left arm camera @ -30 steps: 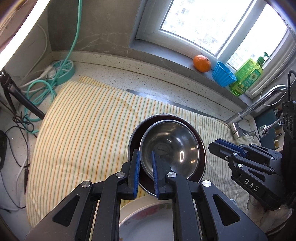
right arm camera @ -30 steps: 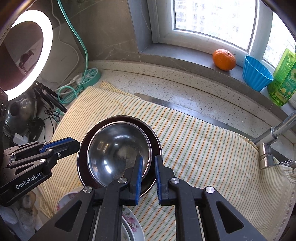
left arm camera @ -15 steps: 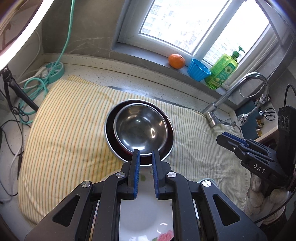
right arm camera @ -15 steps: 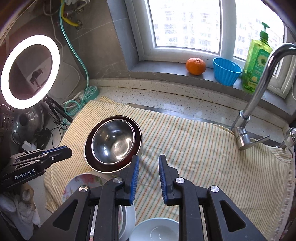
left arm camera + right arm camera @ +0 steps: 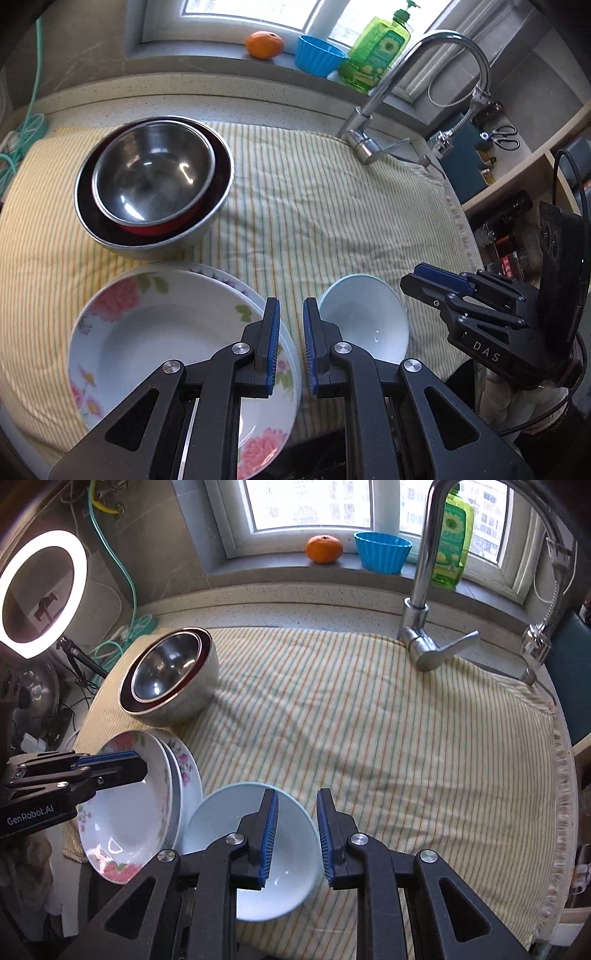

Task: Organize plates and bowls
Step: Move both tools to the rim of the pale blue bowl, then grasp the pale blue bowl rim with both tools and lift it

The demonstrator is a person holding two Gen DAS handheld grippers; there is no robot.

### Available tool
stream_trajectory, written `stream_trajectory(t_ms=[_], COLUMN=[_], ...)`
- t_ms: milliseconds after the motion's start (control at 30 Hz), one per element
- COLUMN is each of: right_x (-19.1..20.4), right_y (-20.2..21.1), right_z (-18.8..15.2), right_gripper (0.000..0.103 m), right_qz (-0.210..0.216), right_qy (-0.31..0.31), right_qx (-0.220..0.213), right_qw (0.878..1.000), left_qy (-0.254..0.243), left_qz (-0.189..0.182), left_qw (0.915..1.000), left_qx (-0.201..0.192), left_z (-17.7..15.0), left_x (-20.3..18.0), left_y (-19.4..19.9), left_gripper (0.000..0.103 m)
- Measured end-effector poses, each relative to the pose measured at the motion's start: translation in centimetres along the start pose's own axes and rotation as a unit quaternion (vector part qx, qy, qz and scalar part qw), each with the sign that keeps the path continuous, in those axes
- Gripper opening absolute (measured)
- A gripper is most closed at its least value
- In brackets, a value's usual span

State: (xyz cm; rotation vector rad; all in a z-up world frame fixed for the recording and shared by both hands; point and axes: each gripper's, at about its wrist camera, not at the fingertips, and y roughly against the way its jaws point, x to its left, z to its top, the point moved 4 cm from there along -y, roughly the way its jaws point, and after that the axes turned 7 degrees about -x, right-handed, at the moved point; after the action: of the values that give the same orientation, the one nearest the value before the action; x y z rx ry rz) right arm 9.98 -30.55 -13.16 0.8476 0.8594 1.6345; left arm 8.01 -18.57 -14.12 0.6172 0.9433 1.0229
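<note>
both tools have pulled back toward the near edge of the desk, away from the nested metal bowls they hovered over a second ago, and nothing is held in either. the left tool (image 5: 290,345) has its pads nearly together on empty air, hanging above the gap between the flowered plates (image 5: 155,332) and the pale blue bowl (image 5: 364,317). the right tool (image 5: 297,836) has its pads slightly apart, a touch wider than a second ago, poised over that same pale blue bowl (image 5: 229,812), with the bowl's far rim showing between them but not pinched. the bowl sits just beside the plate stack (image 5: 125,812), close enough that the rims may touch. farther back on the striped cloth (image 5: 369,720), the steel bowl (image 5: 153,177) rests inside the dark red-lined bowl (image 5: 218,192), so that pairing looks done. the step in hand seems to be turning to the small bowl; next the right tool would need to spread wider, drop over the rim and close before lifting it.
</note>
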Motion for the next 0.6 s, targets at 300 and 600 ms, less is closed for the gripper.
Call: stream_trajectory(t_ms=[300, 600], right_x=[-1.5, -2.0], right_y=[-0.8, -1.3], right_z=[-3.7, -5.3], right_gripper=[0.019, 0.019], right_qz=[0.003, 0.020], right_qy=[-0.026, -0.056], right_qx=[0.036, 0.054], right_qw=[0.999, 0.997], left_qy=[-0.032, -0.052], left_qz=[0.008, 0.005], left_qw=[0.9990, 0.9968], left_qx=[0.030, 0.060], left_z=[-0.7, -1.1], left_x=[-1.3, -2.0], left_y=[-2.6, -4.2], left_gripper=[0.011, 0.011])
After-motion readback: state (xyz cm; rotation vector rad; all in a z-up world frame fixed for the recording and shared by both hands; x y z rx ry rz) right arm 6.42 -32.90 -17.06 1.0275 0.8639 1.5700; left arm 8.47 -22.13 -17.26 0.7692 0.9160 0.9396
